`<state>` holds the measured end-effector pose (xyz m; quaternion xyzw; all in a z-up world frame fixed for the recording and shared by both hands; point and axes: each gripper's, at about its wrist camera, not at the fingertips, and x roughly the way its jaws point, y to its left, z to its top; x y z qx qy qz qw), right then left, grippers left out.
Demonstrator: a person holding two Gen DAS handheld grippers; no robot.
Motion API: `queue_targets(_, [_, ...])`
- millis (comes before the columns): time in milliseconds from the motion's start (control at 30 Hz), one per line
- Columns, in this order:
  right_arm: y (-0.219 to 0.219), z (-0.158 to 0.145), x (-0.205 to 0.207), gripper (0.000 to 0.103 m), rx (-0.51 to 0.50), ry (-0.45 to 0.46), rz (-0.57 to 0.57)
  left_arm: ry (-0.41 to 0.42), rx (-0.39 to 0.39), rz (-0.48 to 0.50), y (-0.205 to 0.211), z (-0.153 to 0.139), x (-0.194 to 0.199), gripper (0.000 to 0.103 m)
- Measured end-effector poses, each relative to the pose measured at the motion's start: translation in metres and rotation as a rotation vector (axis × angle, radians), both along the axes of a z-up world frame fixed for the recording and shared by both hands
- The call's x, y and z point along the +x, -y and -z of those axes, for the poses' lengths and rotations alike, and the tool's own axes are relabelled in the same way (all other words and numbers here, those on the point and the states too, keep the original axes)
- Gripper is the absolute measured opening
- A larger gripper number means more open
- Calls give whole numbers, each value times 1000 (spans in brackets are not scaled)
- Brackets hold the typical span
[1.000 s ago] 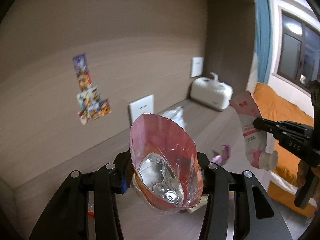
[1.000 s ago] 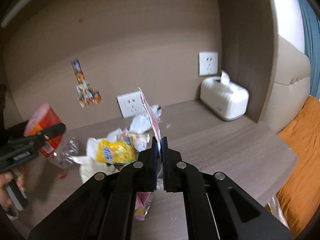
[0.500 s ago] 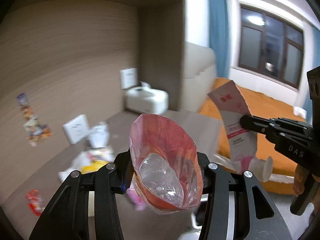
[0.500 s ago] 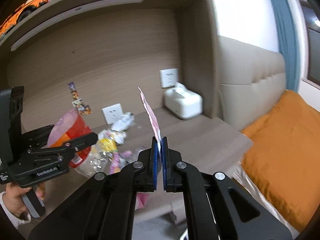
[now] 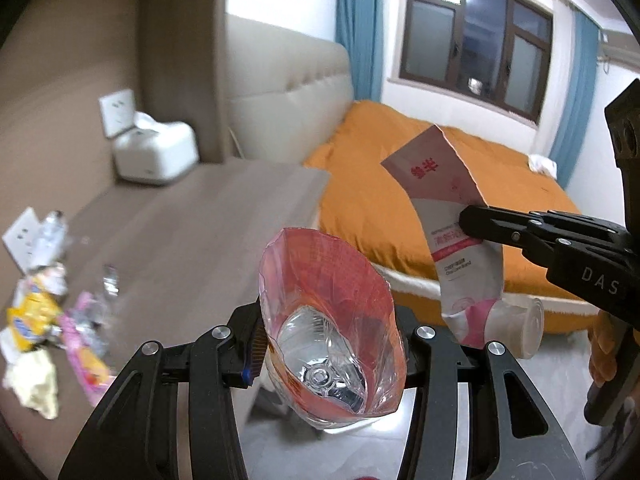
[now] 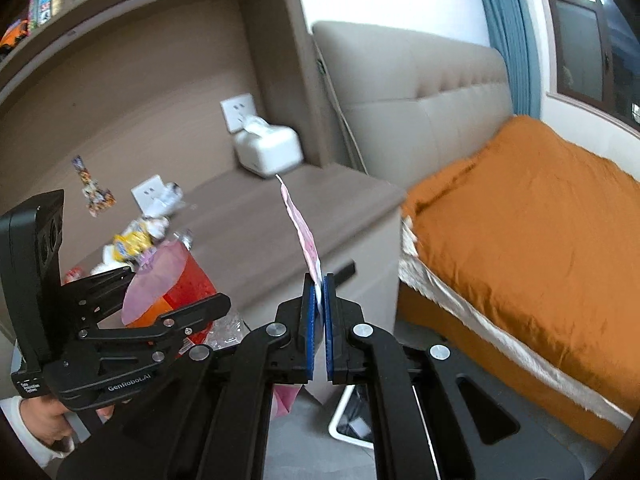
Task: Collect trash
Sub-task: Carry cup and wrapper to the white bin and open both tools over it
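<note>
The left gripper is clamped on a crushed clear bottle with a red label, held in the air off the desk edge at 6 o'clock in its own view. The right gripper pinches a pink-and-white pouch, which shows at 3 o'clock in the left view, its white cap hanging down. More trash, seemingly wrappers and tissue though blurred, lies on the desk at 9 o'clock, and a white bin sits on the floor at 6 o'clock in the right view.

"DAS" on right gripper; "GenRobot.AI" on left gripper.
</note>
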<state>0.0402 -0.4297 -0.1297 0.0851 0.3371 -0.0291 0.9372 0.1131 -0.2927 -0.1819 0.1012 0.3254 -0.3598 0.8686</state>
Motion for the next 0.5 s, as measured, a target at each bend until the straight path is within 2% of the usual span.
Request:
queue_targets(167, [23,42,3,5,13,-52,26,-46,36,46,34,53,8,46])
queue_targets(233, [35,69,8,5,9,-71,38,-61,45,63,45,74,11,46])
queue_targets(333, [50,108,12,5,10,-97,49,-93,55,92,65,124,17,46])
queue_targets(433, [69,162,15,5,37,-121,53,-143,76,136,86,191,23,46])
queue_targets(500, [75,199,19,5,31,-151,54,-165,93,155,97,226,22,46])
